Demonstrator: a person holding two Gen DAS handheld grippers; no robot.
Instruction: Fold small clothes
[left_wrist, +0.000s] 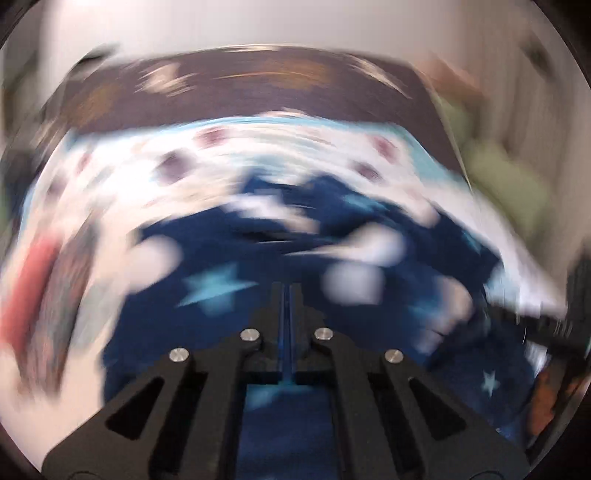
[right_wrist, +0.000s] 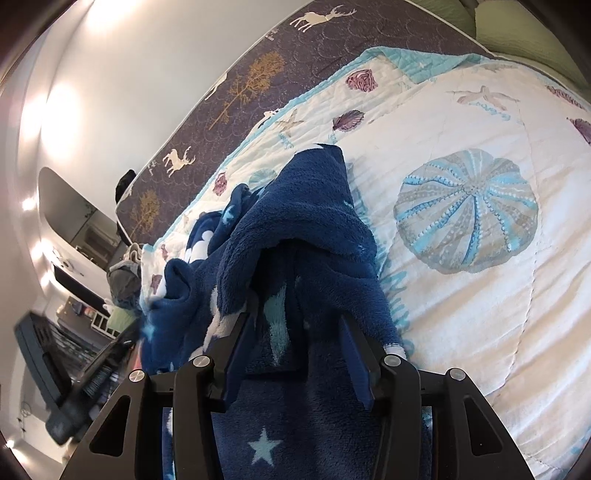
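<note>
A navy fleece garment (right_wrist: 314, 221) with pale stars and white patches lies bunched on a white shell-print quilt (right_wrist: 480, 314). My right gripper (right_wrist: 295, 319) has its blue pads pressed on a thick fold of this fleece, which fills the gap and rises ahead of the fingers. The left wrist view is heavily blurred. There my left gripper (left_wrist: 288, 291) has its fingers together, low over the same navy garment (left_wrist: 229, 254). Whether any fabric is pinched at its tips is hidden. The left gripper's dark body (right_wrist: 74, 387) shows blurred at lower left of the right wrist view.
The quilt (left_wrist: 147, 173) covers a bed with a dark deer-and-tree sheet (right_wrist: 258, 74) along the wall side. A green pillow (right_wrist: 517, 29) sits at the far corner. Grey clothes (right_wrist: 123, 280) are piled at the quilt's left end. A large sea-urchin print (right_wrist: 465, 210) marks the bare quilt to the right.
</note>
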